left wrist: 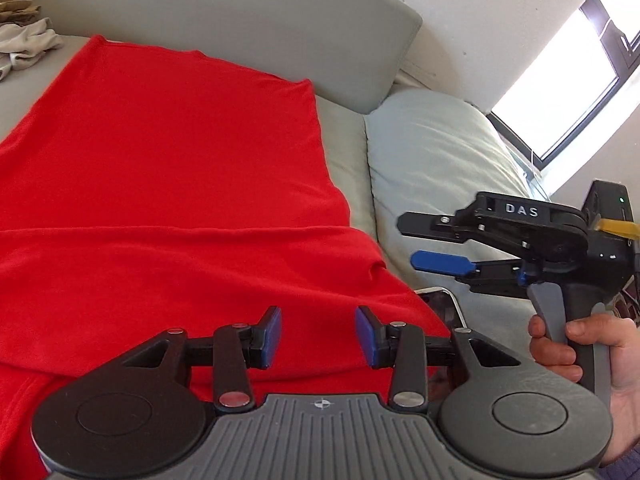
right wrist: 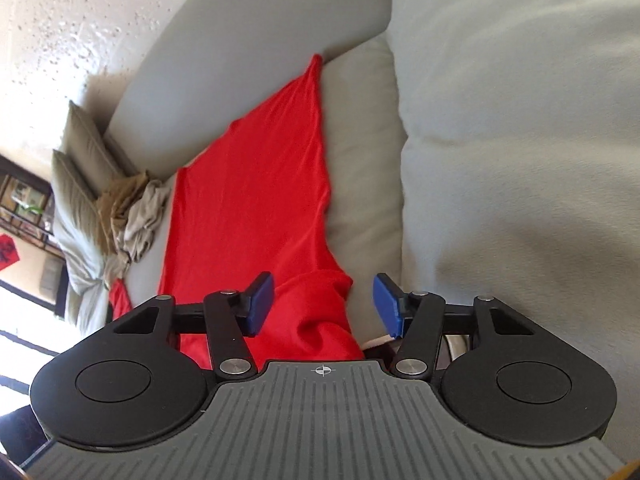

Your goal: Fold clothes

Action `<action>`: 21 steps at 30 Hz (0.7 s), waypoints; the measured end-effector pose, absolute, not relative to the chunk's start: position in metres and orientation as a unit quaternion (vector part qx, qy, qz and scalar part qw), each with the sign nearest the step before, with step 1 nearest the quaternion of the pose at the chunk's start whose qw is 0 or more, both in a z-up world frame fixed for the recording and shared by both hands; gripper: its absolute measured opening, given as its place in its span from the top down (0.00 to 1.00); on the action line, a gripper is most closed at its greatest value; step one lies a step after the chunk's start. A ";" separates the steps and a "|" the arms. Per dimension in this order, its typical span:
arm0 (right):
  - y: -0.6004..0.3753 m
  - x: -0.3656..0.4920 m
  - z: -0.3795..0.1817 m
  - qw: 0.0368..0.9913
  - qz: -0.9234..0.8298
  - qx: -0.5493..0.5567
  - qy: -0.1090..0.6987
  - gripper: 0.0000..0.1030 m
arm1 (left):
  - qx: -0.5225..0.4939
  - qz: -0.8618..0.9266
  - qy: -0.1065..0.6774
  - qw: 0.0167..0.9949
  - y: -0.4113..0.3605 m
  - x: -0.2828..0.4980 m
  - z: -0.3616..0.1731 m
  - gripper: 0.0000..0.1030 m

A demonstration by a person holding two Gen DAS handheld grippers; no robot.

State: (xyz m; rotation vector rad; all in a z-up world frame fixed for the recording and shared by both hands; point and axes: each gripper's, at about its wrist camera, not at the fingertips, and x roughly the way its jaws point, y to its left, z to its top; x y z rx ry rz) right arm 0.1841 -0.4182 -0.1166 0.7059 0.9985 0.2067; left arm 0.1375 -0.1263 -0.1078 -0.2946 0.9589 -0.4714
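Lettering "DAS" marks right gripper beside red garment, fingers apart

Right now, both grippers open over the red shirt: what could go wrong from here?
1. A phone lies half under the red shirt's near edge, beside the left gripper; folding or pulling that edge could drag it or knock it off the sofa.
2. A fold crosses the shirt near the grippers; the right gripper may pinch both layers and fold unevenly.
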 end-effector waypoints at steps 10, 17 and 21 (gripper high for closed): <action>-0.401 0.229 -0.155 0.775 0.142 0.337 0.515 0.57 | -0.030 -0.311 0.462 0.830 -0.175 0.148 -0.129 0.79; -0.385 0.234 -0.143 0.818 0.138 0.279 0.484 0.93 | -0.028 -0.338 0.475 0.812 -0.170 0.148 -0.135 0.80; -0.375 0.230 -0.116 0.887 0.094 0.179 0.415 0.97 | -0.023 -0.339 0.474 0.812 -0.171 0.146 -0.137 0.80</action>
